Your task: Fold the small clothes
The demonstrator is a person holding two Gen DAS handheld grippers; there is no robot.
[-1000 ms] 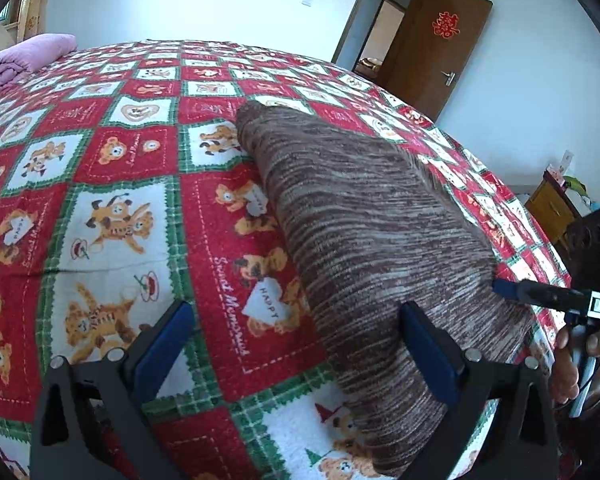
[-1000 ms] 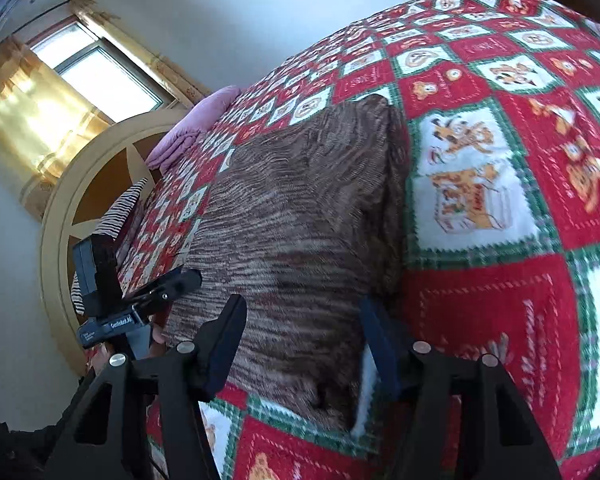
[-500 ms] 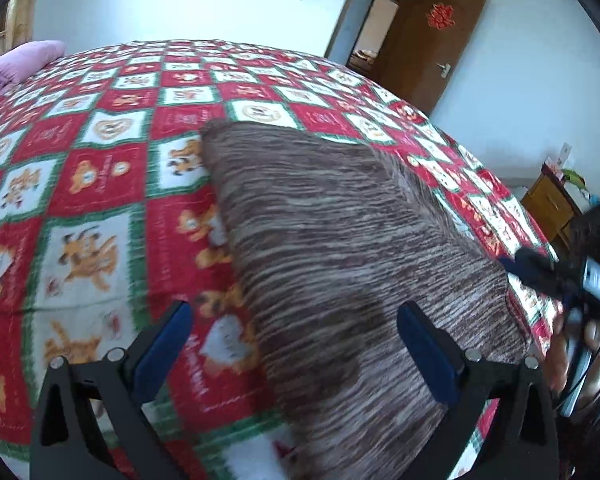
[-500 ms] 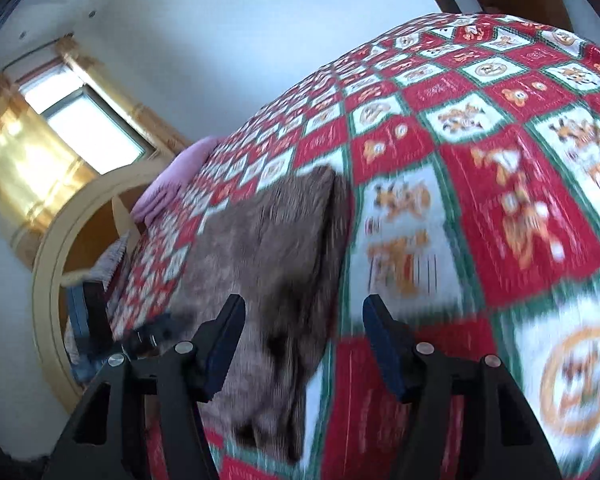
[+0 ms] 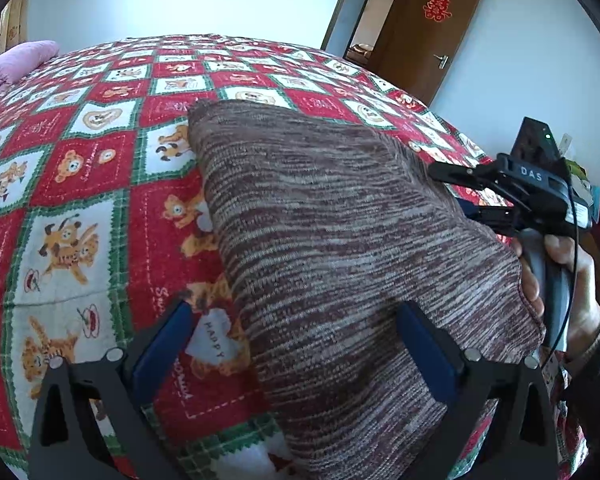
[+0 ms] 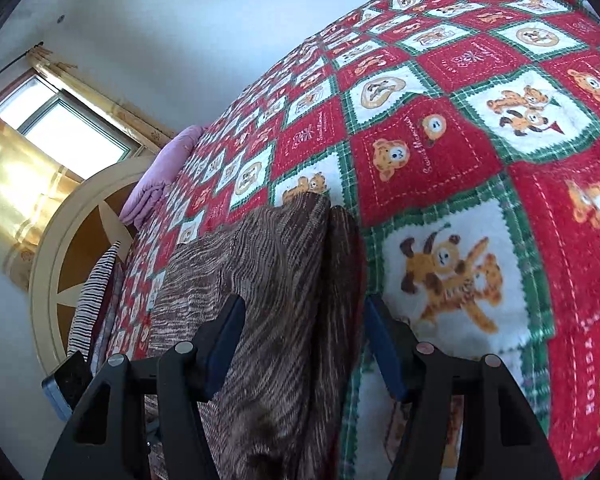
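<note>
A brown striped knit garment (image 5: 320,220) lies folded flat on the bed's bear-patterned blanket (image 5: 80,184). My left gripper (image 5: 300,340) is open just above the garment's near left edge, blue pads wide apart, nothing pinched. In the left wrist view my right gripper (image 5: 456,190), held by a hand (image 5: 576,280), hovers at the garment's right edge. In the right wrist view the right gripper (image 6: 304,340) stands open over the garment (image 6: 268,280), whose folded edge runs between the fingers without the pads pressing on it.
A pink folded quilt (image 5: 16,60) lies at the bed's far left corner. A brown door (image 5: 428,32) stands open behind the bed. A round headboard (image 6: 60,240), a striped pillow (image 6: 96,288) and a curtained window (image 6: 40,128) are beside the bed.
The right gripper has moved farther along the garment's right edge, away from the near corner. The left gripper has barely shifted. The garment lies as before.
</note>
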